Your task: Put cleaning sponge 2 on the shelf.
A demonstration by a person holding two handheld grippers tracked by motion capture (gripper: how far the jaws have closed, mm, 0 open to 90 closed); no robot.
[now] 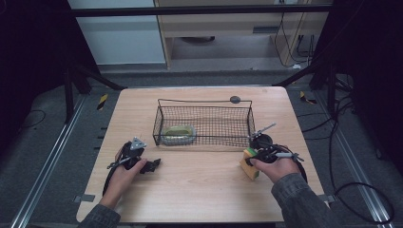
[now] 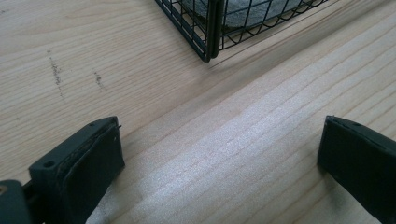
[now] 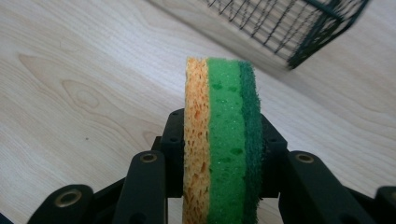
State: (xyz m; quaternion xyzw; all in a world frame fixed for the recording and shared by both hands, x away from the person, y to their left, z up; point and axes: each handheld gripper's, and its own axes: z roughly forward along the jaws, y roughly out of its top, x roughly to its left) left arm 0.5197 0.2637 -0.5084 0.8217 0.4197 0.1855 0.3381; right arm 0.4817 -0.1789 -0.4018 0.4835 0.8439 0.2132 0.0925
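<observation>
1. Your left hand-held gripper [image 1: 151, 166] lay on the counter [image 1: 199, 190], jaws spread wide and empty; a careless sweep could have knocked the wire basket [image 1: 203, 124].
2. Your right hand-held gripper [image 3: 219, 144] pinched the sponge [image 3: 223, 140] near the basket's corner; the soft foam might have slipped or snagged the rim.
3. No readable writing appeared.
</observation>
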